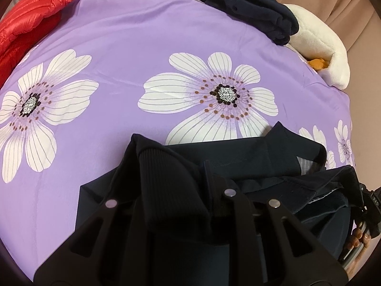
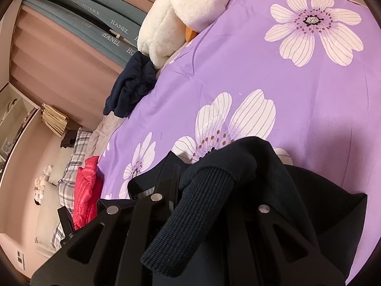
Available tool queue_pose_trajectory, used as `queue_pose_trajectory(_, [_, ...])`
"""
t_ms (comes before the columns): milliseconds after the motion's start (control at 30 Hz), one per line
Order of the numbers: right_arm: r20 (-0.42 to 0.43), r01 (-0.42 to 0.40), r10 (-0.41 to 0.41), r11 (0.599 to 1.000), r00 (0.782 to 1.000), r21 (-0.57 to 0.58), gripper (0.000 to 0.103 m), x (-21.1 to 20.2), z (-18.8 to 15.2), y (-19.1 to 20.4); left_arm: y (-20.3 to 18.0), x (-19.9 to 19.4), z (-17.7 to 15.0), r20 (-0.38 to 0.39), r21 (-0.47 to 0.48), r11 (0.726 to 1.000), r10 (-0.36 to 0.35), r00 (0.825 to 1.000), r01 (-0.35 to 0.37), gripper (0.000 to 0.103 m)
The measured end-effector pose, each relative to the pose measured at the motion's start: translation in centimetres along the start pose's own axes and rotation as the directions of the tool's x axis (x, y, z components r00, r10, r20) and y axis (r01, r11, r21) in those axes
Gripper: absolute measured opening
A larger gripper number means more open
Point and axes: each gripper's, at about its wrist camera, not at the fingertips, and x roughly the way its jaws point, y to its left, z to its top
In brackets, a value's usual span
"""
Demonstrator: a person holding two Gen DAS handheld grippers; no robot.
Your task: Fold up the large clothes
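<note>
You hold the dark top in both grippers over the purple flower blanket (image 1: 123, 35).

Your left gripper (image 1: 171, 178) is pinched almost closed on the dark top (image 1: 250, 157) at its ribbed cuff (image 1: 171, 186). Your right gripper (image 2: 204, 174) is pinched almost closed on its other cuff (image 2: 190, 214). The top hangs at the near edge of the blanket.

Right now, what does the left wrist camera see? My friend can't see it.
The left gripper is shut on a dark navy garment, holding it over a purple flowered bedspread. At the far edge lie a red jacket, a folded navy bundle and a white plush toy.
</note>
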Motion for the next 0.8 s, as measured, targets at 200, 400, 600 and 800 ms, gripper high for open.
queue_pose_trajectory(200, [-0.006, 0.009, -0.009, 1.000, 1.000, -0.008, 0.011, 0.4, 0.2, 0.1, 0.0, 0.5, 0.2, -0.002, 0.004, 1.000, 0.010, 1.000, -0.010, 0.019])
queue_pose_trajectory(400, [-0.014, 0.023, -0.023, 1.000, 1.000, -0.006, 0.011, 0.9, 0.3, 0.1, -0.3, 0.9, 0.5, -0.006, 0.016, 0.999, 0.028, 1.000, -0.028, 0.019])
queue_pose_trajectory(600, [-0.027, 0.036, -0.035, 0.999, 0.999, 0.003, 0.011, 1.3, 0.3, -0.2, -0.3, 1.5, 0.6, -0.011, 0.024, 0.999, 0.037, 0.999, -0.037, 0.019])
queue_pose_trajectory(800, [-0.047, 0.061, -0.060, 0.998, 0.997, 0.006, 0.011, 1.9, 0.5, -0.2, -0.4, 1.9, 0.8, -0.022, 0.026, 0.998, 0.050, 0.999, -0.049, 0.019])
